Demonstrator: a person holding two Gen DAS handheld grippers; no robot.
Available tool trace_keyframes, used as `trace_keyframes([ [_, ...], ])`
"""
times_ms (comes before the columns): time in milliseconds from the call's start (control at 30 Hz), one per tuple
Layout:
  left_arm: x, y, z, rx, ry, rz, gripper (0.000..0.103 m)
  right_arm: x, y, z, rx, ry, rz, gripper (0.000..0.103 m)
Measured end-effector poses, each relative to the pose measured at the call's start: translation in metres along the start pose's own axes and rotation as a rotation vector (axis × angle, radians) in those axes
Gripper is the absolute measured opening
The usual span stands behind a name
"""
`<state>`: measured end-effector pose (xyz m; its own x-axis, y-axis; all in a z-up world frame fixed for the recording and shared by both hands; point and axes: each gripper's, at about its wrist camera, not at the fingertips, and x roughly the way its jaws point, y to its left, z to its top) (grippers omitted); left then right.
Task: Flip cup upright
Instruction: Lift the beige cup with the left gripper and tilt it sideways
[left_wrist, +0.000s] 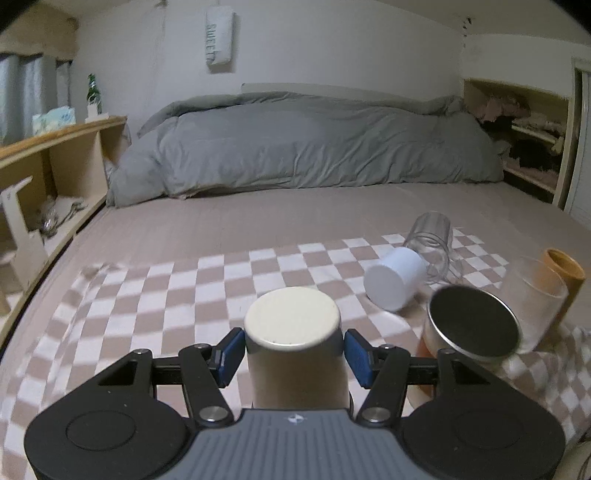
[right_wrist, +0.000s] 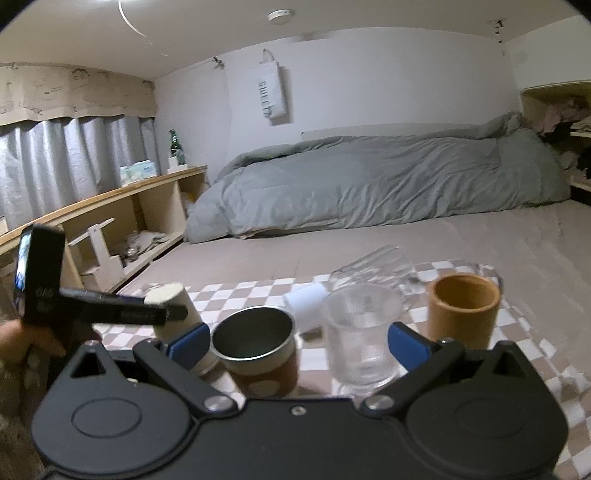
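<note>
- Checkered blanket (left_wrist: 155, 295), soft and flat, carries everything
- Cream cup (left_wrist: 291, 325) stands base-up on it, long axis vertical, squarely between my left gripper (left_wrist: 293, 354) pads, which flank it unclosed
- Right gripper (right_wrist: 297, 345) spread wide, farther off, near the smooth steel cup (right_wrist: 255, 332) and ribbed glass (right_wrist: 364, 332)

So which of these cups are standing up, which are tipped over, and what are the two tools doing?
Cream ceramic cup: upside down, between the left tool's pads.
White plastic cup: lying on its side.
Clear ribbed glass: lying on its side.
Steel-rimmed metal cup: upright.
Clear glass mug: upright.
Tan cylindrical cup: upright.
Left tool: around the cream cup; contact unclear.
Right tool: open, holding nothing.
</note>
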<state>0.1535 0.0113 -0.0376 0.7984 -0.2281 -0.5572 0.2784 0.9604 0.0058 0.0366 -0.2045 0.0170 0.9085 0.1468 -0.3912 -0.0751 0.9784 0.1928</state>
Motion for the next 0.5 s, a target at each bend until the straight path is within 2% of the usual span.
trace_keyframes([
  [233,-0.015,0.017,-0.031,-0.068,-0.085,0.021,0.060,0.008,0.018,-0.003,0.097,0.058,0.102,0.103],
  [400,-0.021,0.025,-0.033,-0.085,-0.092,0.009,0.060,0.017,0.040,-0.012,0.136,0.111,0.150,0.103],
  [500,-0.023,0.038,-0.035,-0.134,-0.087,-0.006,0.060,0.024,0.049,-0.018,0.179,0.150,0.186,0.103],
])
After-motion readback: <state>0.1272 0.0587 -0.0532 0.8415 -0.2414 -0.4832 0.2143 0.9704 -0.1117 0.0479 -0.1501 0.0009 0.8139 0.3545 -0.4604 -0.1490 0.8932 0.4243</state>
